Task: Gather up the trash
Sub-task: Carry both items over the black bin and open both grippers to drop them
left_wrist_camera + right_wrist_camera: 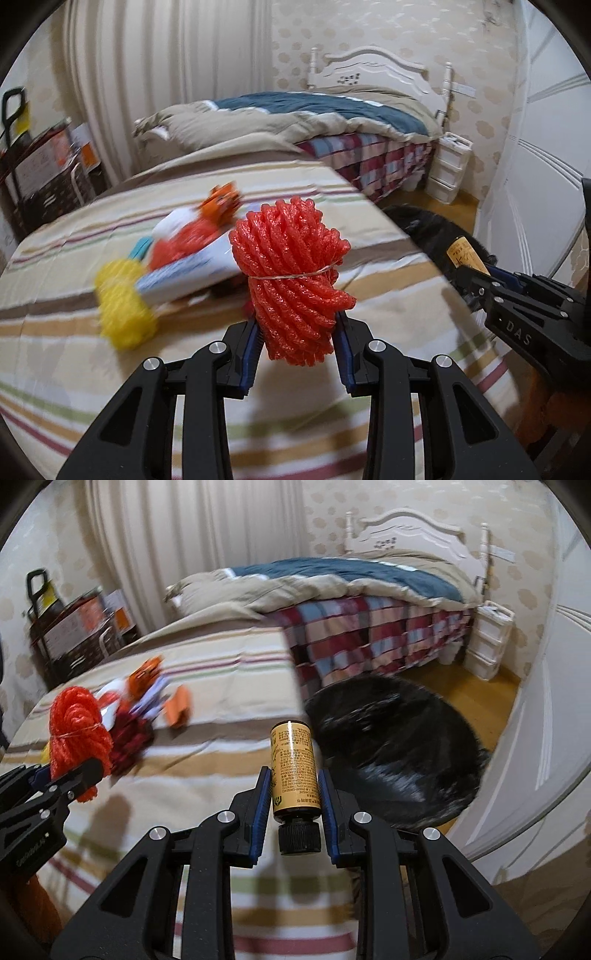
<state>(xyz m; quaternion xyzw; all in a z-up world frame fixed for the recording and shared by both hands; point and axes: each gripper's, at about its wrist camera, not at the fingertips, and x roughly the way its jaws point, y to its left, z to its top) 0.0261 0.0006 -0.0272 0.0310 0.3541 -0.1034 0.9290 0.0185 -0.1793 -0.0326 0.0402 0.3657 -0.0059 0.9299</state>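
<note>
Red foam netting (293, 280), bundled with a thin rubber band, sits clamped between the left gripper (299, 339) pads and is held up over the striped bedsheet (74, 369). Right gripper (293, 805) is clenched on a small yellow-labelled bottle (293, 771), black cap pointing back toward the camera – it hangs near the sheet's edge, with a black trash bag (399, 746) on the floor just past it. More trash is on the sheet behind (pretty blurry): a yellow foam net (123, 306), a white packet (192, 273) and orange wrappers (221, 201).
</note>
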